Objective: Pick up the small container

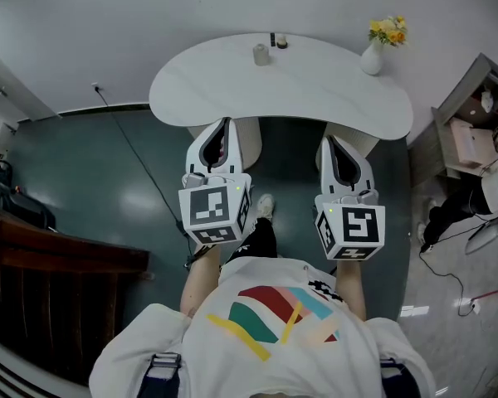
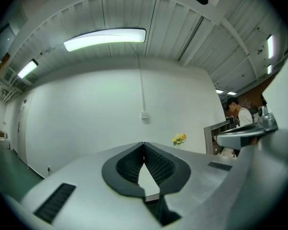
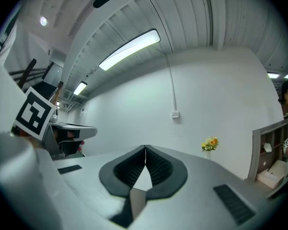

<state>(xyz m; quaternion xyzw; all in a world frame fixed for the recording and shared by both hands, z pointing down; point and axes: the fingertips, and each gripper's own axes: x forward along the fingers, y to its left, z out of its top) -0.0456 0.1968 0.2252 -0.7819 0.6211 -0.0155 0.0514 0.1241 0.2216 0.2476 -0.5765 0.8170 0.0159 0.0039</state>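
Note:
The small container (image 1: 261, 54), a pale little cup, stands near the far edge of the white curved table (image 1: 315, 89). Both grippers are held level side by side over the floor, short of the table's near edge. On my left gripper (image 1: 226, 123) the jaws are shut with their tips touching and nothing between them; its own view shows the same (image 2: 144, 143). The right gripper (image 1: 326, 139) is shut and empty too, tips meeting in its own view (image 3: 145, 147). Neither gripper view shows the container.
A small dark item (image 1: 279, 41) sits beside the container. A white vase of yellow flowers (image 1: 373, 55) stands at the table's right end. A shelf unit (image 1: 469, 123) and a person (image 1: 496, 185) are at the right, dark wooden furniture (image 1: 41, 255) at the left, and a cable (image 1: 141, 166) crosses the floor.

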